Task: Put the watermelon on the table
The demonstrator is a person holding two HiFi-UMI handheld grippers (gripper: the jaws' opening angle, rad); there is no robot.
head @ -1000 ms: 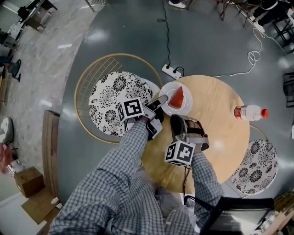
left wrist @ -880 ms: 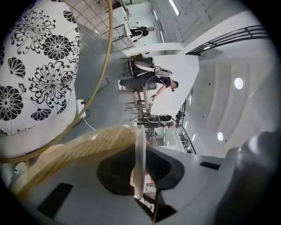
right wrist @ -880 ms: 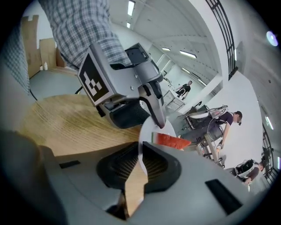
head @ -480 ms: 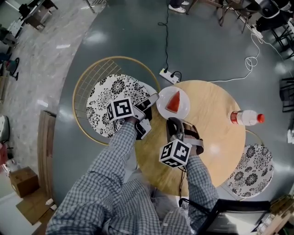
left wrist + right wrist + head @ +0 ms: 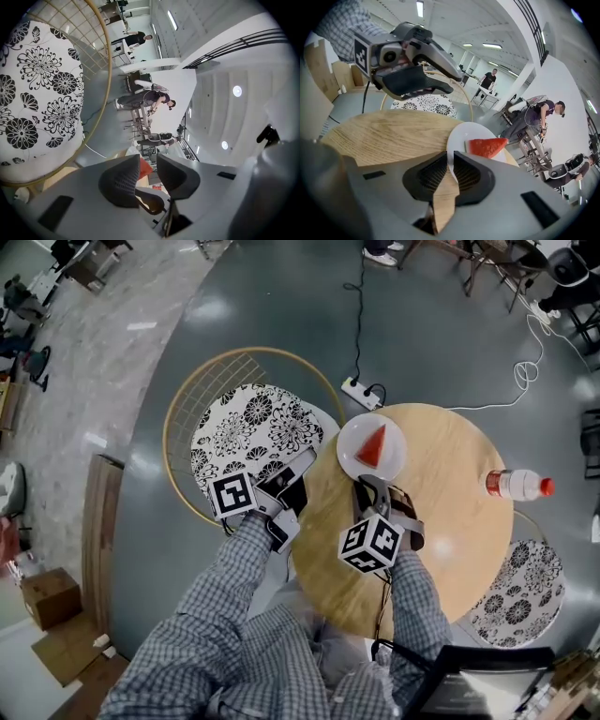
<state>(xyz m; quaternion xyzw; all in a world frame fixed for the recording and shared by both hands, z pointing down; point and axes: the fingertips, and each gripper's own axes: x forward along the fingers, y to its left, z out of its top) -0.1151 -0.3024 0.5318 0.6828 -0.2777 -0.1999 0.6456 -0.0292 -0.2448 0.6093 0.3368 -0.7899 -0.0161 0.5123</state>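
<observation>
- Now the left gripper [image 5: 298, 474] is off the plate [image 5: 352, 454]. A second ago its tips sat at the plate's left rim. It has since drawn back past the edge of the surface [image 5: 450, 521] and is over the flower-print cushion [image 5: 248, 427].
- Left jaws have just been opening and stand released, with nothing between them.
- The watermelon [image 5: 373, 446] wedge lies on the white plate, which sits on the round wooden surface near its far-left edge. Same spot on the surface as before.
- The right gripper [image 5: 368, 488] is at the plate's near side, as it was a second ago. The right gripper view shows its jaws clenched on the plate's near rim.
- The bottle [image 5: 517, 485] lies on its side near the right edge of the surface, unchanged.
- Hidden: the left gripper view gives only a red sliver of the watermelon, far off through the gap. Its own jaws cover nearly all of the plate.
- Hidden: the plate's near rim vanishes behind the right jaws.
- Cut off: the second cushion [image 5: 520, 582] is partly under the surface's edge. The bottle label is unreadable.
</observation>
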